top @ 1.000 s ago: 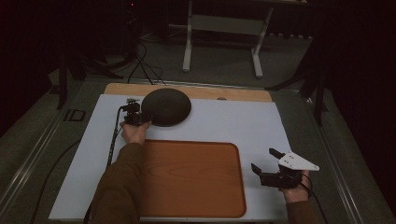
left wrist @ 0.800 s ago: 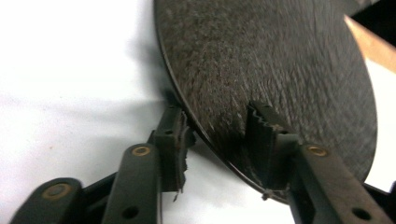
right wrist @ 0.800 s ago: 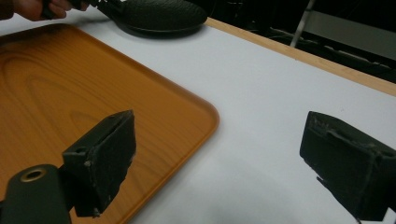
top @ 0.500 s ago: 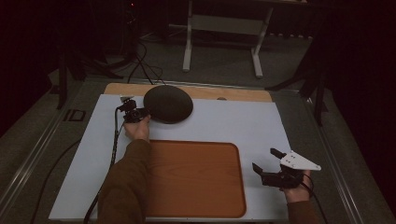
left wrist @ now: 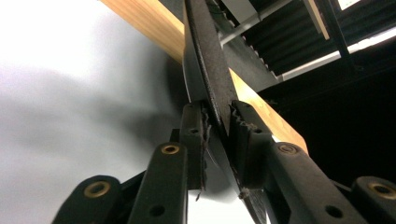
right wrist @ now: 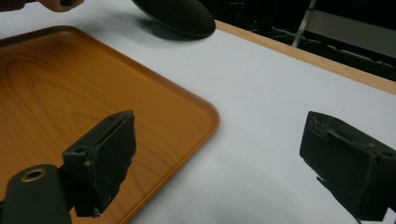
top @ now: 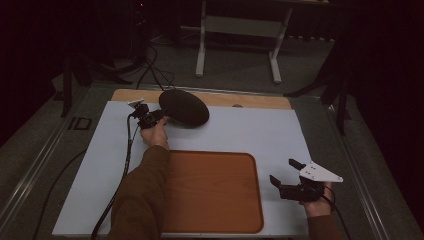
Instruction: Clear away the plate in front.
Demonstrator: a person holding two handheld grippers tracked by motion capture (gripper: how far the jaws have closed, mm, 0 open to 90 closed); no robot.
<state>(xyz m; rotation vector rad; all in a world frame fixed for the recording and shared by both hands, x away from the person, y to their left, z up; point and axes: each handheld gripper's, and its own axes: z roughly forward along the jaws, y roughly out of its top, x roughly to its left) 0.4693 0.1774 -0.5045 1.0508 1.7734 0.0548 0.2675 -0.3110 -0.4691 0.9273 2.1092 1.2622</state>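
A round black plate [top: 185, 107] stands tilted at the far side of the white table top, its left rim raised. My left gripper [top: 161, 116] grips that rim. In the left gripper view its pads [left wrist: 194, 128] press both faces of the plate [left wrist: 210, 70], and its jaws have just been closing on it. A wooden tray [top: 210, 195] lies near the front edge, bare inside. My right gripper [top: 283, 171] hovers just right of the tray, open, with nothing between its jaws. The right gripper view has the same gripper [right wrist: 219, 154], the tray corner [right wrist: 70, 79] and the plate [right wrist: 177, 16] farther off.
A wooden strip [top: 250, 100] borders the white table top [top: 260, 135] at the far edge. The left gripper's cable [top: 127, 150] trails down the table's left part. A metal stand [top: 240, 30] and more cables are on the dark floor beyond.
The left gripper has shut on the plate's left rim and lifted it, so the plate went from lying flat to tilted. The right gripper has stayed put.
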